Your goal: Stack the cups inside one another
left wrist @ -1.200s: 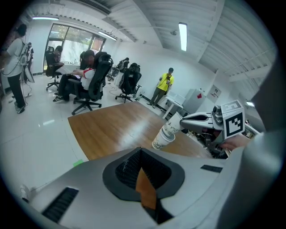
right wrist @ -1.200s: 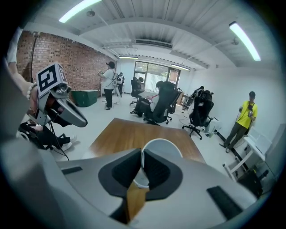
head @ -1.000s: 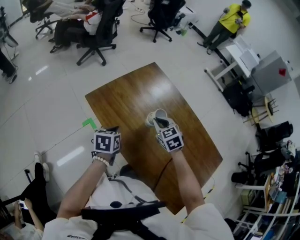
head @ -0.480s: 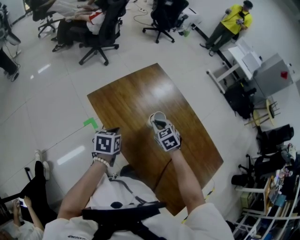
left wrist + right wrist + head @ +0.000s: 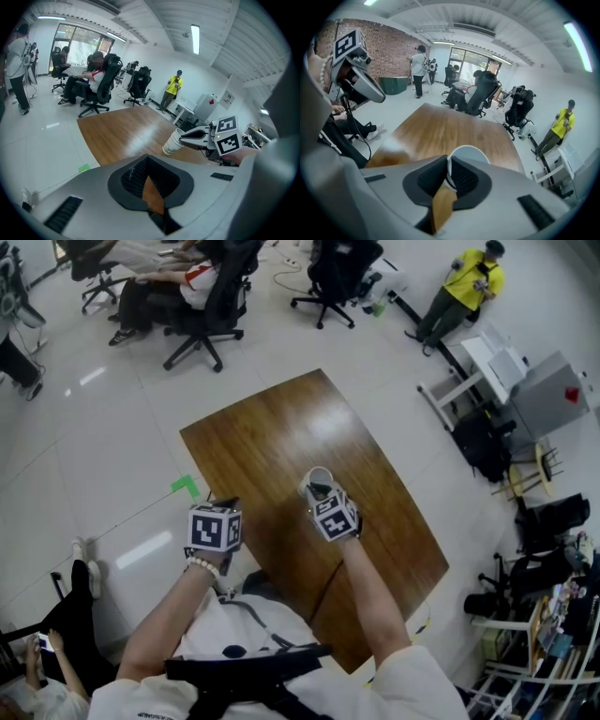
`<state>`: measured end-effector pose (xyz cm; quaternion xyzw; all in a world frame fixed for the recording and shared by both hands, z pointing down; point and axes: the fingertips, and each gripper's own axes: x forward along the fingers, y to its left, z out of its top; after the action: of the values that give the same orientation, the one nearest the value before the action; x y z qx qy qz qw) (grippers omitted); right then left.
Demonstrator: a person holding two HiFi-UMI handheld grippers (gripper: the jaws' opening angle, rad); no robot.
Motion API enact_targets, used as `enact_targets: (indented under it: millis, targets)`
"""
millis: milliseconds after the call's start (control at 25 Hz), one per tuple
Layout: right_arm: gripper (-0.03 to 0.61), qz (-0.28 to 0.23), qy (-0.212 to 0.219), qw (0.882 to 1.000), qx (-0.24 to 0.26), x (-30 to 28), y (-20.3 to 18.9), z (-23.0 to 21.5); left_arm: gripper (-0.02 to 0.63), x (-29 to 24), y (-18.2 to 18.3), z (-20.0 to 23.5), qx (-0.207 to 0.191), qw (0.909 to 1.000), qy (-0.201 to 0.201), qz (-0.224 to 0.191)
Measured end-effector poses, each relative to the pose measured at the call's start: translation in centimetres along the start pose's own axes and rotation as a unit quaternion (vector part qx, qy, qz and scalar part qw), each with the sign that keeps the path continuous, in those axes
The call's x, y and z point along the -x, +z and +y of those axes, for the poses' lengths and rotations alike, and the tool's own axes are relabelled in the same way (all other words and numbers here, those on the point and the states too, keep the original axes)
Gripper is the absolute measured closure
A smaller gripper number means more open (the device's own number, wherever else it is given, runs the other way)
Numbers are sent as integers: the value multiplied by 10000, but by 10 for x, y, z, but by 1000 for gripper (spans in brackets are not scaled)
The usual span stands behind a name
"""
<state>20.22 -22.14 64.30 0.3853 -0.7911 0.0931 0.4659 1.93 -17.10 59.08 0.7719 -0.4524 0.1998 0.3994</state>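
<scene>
A white paper cup [image 5: 317, 477] with print on its side [image 5: 171, 144] stands slightly tilted at the middle of the wooden table [image 5: 272, 432]. Whether other cups sit nested in it I cannot tell. My right gripper [image 5: 321, 489] has the cup's near wall between its pads [image 5: 461, 176], just below the rim [image 5: 468, 151]. Its jaws have just been opening a little, and the wall is still pinched. My left gripper [image 5: 225, 502] hovers over the table's left edge, shut with nothing in it [image 5: 147, 161]. From the left gripper view the right gripper [image 5: 183, 137] reaches the cup from the right.
Office chairs [image 5: 202, 306] with seated people stand on the white floor beyond the table's far end. A person in yellow [image 5: 459, 282] stands by a white desk [image 5: 487, 357] at the upper right. Green tape [image 5: 184, 487] marks the floor left of the table.
My right gripper has sunk toward the table with the cup, and the cup has come more upright. The left gripper has stayed where it was.
</scene>
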Motion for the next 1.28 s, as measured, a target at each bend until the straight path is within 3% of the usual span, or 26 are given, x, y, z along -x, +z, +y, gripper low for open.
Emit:
enact_targets:
  millis: [320,560,640,800,1040,1280]
  targets:
    - [489,-242,-188,9993,-203,9,12,-1,616,8,-5,7,27,10000,-46,0]
    - [491,-935,-540,9920,-661,65,47,-11,617,20,-8,5,-39,9997,-222,-104]
    - [495,-1185,-686,9872,-815,89,59,-13,617,26,-7,4,-122,9993,-299,-187]
    - [574,-1586,-974,9758,-1146,132,74,1,617,40,-11,9,-227,9977,-512,-393]
    - [575,-2058,-1321,9516,-1864,179,74,25,617,69,-3,1,-410,9912,-953,-816]
    - [575,-2378,-1203,9264,-2661,195,45,58,617,91,-16,-18,-375,9861,-1249,-1030]
